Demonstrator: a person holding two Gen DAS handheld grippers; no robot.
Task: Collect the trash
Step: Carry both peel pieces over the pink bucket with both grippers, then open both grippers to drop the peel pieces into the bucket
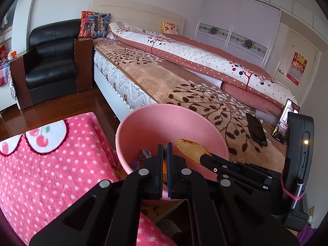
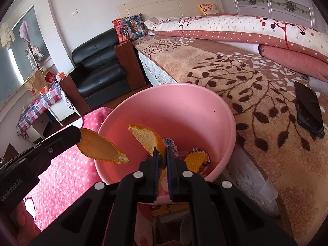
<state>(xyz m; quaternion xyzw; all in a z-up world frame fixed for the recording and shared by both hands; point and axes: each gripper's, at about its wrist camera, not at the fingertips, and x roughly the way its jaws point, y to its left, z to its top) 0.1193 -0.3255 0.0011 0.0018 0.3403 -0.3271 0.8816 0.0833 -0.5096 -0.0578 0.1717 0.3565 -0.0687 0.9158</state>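
Observation:
A pink basin [image 1: 143, 127] [image 2: 184, 106] stands on the floor beside the bed and holds wrappers [image 2: 196, 160] [image 1: 144, 153]. My left gripper [image 1: 165, 145] is shut on an orange peel, of which only a sliver shows between its fingers in the left wrist view. That gripper [image 2: 79, 133] and its peel [image 2: 100, 147] show in the right wrist view at the basin's left rim. My right gripper [image 2: 162, 149] is shut on a second orange peel [image 2: 147, 137] over the basin. It also shows in the left wrist view [image 1: 203, 155] with its peel [image 1: 190, 147].
The bed [image 1: 168, 82] with a leaf-patterned blanket lies right of the basin. A black phone [image 2: 309, 108] [image 1: 257, 129] lies on it. A pink dotted blanket [image 1: 51, 164] is left of the basin. A black armchair [image 1: 51, 61] stands farther back.

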